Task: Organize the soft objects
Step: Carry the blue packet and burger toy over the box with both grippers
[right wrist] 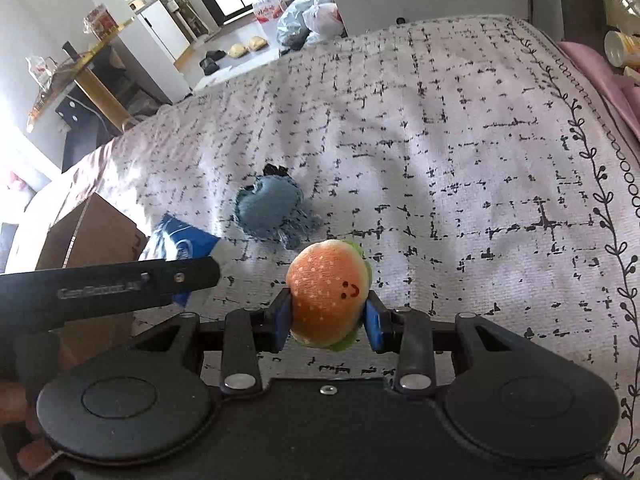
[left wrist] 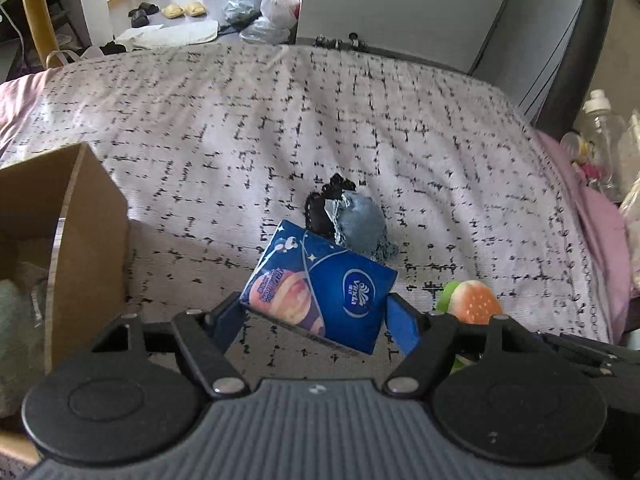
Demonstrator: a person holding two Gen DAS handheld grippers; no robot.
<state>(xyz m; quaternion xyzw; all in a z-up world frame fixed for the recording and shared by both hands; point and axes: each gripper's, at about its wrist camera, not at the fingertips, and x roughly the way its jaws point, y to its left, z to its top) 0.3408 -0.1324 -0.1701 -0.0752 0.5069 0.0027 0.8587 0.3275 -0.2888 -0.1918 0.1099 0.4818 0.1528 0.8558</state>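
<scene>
one tissue pack (left wrist: 320, 288), one burger plush (right wrist: 328, 292), one blue cloth (right wrist: 272, 212).

Both grippers, left gripper (left wrist: 316, 312) and right gripper (right wrist: 329, 316), share black linkages, silver rivets, round black discs and blue finger pads (right wrist: 376, 322) (one ribbed grey housing, one black).

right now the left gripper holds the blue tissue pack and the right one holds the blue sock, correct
Not quite. The left gripper does hold the blue tissue pack, but the right gripper holds the burger plush; the right wrist view shows it. The blue sock lies on the bed.
</scene>
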